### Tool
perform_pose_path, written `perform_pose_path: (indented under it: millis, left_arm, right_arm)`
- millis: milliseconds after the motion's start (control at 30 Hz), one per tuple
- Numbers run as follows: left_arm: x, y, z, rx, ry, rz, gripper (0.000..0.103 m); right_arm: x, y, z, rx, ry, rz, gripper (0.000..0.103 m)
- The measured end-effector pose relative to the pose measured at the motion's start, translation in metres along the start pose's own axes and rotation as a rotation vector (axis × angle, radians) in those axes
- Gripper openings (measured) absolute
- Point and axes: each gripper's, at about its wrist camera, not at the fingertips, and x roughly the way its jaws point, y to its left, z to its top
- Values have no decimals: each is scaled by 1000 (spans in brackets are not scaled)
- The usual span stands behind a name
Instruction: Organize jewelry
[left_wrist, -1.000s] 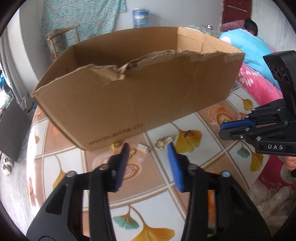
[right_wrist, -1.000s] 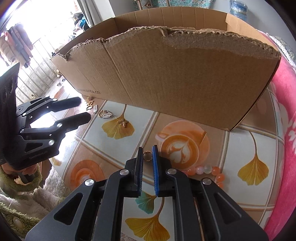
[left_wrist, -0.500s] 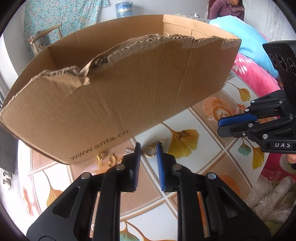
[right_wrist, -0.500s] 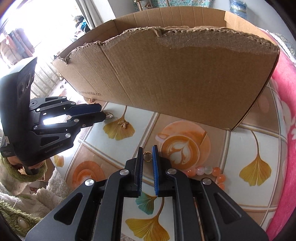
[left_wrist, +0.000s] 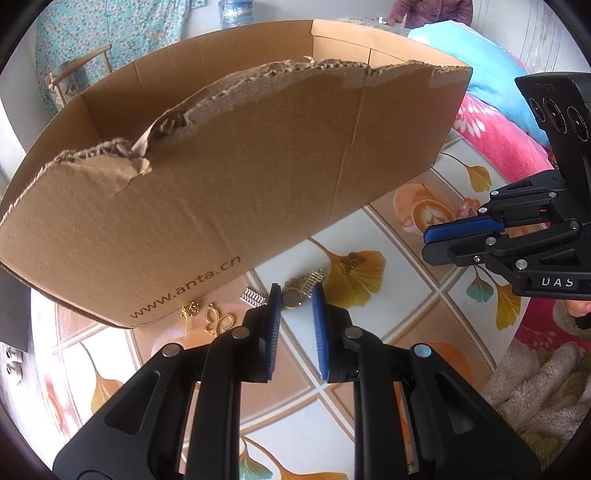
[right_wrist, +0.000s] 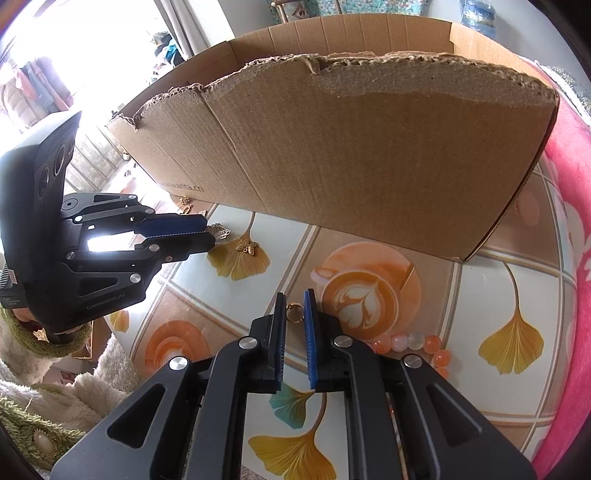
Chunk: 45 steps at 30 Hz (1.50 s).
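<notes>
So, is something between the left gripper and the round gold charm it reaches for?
No. The left gripper already has its open jaws on either side of the round gold charm; only bare tablecloth lies around it.

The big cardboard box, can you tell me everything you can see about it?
The cardboard box is plain brown corrugated card, wide and low, open on top. Its near wall has a ragged, torn upper edge, with a ripped notch toward the left. Printed low on that wall is "www.anta.cn". It sits upright on the patterned table, with small gold jewelry pieces lying just in front of its base. Neither tongs touch it. What is inside is hidden.
</notes>
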Motion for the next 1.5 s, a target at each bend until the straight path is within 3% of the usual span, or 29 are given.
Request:
perform_pose_path:
  millis: [167,267,667,800,1167,1500]
  left_arm:
    - [2,1,2,-3,-6,-6,16]
    - [1,3,-1,-9,-15,2,11]
    - [-10,2,-13,-50,-2,10,11]
    - [-13,-1,-19,-68,-4,17,11]
    - [-15,-4,-23,-81,-19,30,11]
    - [-17,-1,-25,-85,-32,19,11]
  right_arm:
    - [0,0,0,1,-1,0,10]
    - [0,0,0,6,-4,4,10]
    - [-6,-4,-1,13,-22,18,12]
    - [-16,-4,-2,14,-42,26,28]
    - [-4,12,0,-73,4,-75,27]
    - [6,34,1,-122,9,-163,13]
